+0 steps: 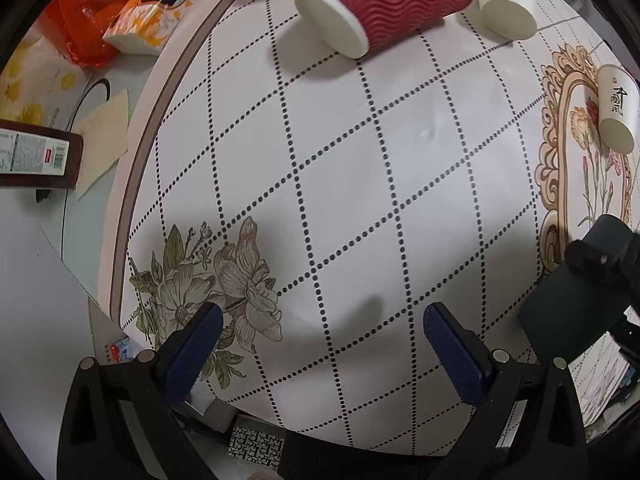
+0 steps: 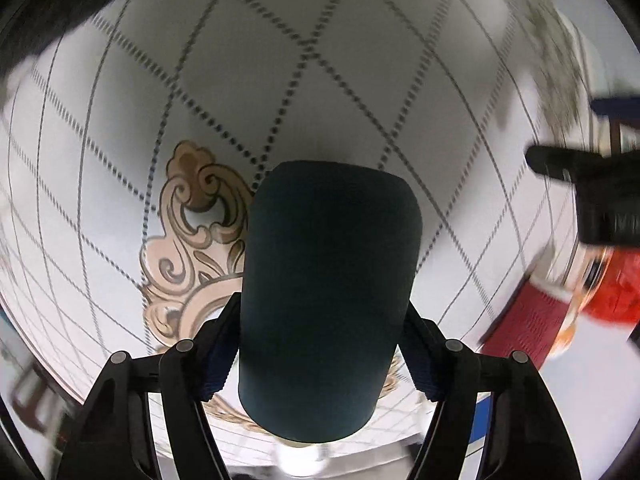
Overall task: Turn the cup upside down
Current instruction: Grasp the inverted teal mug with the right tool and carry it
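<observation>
Two blue pads of the right gripper (image 2: 320,344) are pressed against the dark teal cup (image 2: 326,292), which is held above the patterned tablecloth (image 2: 120,128), its far end toward 12 o'clock. The left gripper (image 1: 320,344) is spread wide, nothing between its fingers. A red ribbed cup (image 1: 384,4) is seen at 12 o'clock.

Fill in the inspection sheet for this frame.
Surface: white tablecloth with dotted diamond grid and flower prints.
Job's things: dark cup clamped in the right gripper, above the cloth.
Clutter: red ripple cup and white paper cups rim-down; tissue pack; red bag.
Grippers: left gripper open, empty.
Cables: nothing seen.
Surroundings: right view motion-blurred.
</observation>
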Motion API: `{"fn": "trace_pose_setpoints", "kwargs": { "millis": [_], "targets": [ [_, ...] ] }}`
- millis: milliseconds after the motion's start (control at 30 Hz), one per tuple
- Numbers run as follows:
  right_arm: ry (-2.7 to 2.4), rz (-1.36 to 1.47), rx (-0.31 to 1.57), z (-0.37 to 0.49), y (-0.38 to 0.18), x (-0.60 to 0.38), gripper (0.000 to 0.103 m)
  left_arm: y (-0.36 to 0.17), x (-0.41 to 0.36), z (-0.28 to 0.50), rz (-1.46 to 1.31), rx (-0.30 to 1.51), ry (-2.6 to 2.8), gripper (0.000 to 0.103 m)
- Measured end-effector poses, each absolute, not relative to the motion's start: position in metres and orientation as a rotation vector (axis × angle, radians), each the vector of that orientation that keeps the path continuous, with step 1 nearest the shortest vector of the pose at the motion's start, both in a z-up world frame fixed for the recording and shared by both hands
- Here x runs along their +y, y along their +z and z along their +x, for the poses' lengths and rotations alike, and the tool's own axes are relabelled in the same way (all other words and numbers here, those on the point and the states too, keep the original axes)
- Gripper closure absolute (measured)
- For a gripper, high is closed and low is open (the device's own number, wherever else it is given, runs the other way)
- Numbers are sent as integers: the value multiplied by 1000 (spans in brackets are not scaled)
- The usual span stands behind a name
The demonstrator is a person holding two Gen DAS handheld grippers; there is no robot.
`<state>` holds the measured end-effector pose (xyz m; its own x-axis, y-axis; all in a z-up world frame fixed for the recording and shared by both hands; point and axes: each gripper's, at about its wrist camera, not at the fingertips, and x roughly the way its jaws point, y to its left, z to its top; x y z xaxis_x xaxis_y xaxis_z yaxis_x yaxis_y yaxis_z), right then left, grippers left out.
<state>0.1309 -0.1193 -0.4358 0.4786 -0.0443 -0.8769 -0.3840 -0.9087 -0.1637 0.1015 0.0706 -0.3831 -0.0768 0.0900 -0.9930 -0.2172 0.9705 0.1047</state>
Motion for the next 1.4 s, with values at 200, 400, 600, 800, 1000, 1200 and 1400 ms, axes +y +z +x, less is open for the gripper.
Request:
{"fn": "trace_pose_setpoints", "kwargs": {
  "millis": [200,400,600,800,1000,1200,1400],
  "targets": [
    [1329,-2156,624,155,-430,-92,30,-372,58,111,-67,1611,234,0],
    [1213,-1839,880,183,-417,-78,31,-366,45,116,-43,1599,220,0],
    [1057,-1493,1106,208,-414,-102,31,-357,23,120,-14,1587,198,0],
    [875,-1174,1262,226,-411,-130,31,-350,4,126,15,1577,166,0],
    [703,-863,1357,237,-407,-162,31,-345,-15,125,40,1571,136,0],
    [553,-642,1392,246,-404,-196,31,-340,-26,118,60,1561,112,0],
    [453,-485,1438,243,-415,-222,31,-337,-32,117,82,1555,90,0]
  ]
}}
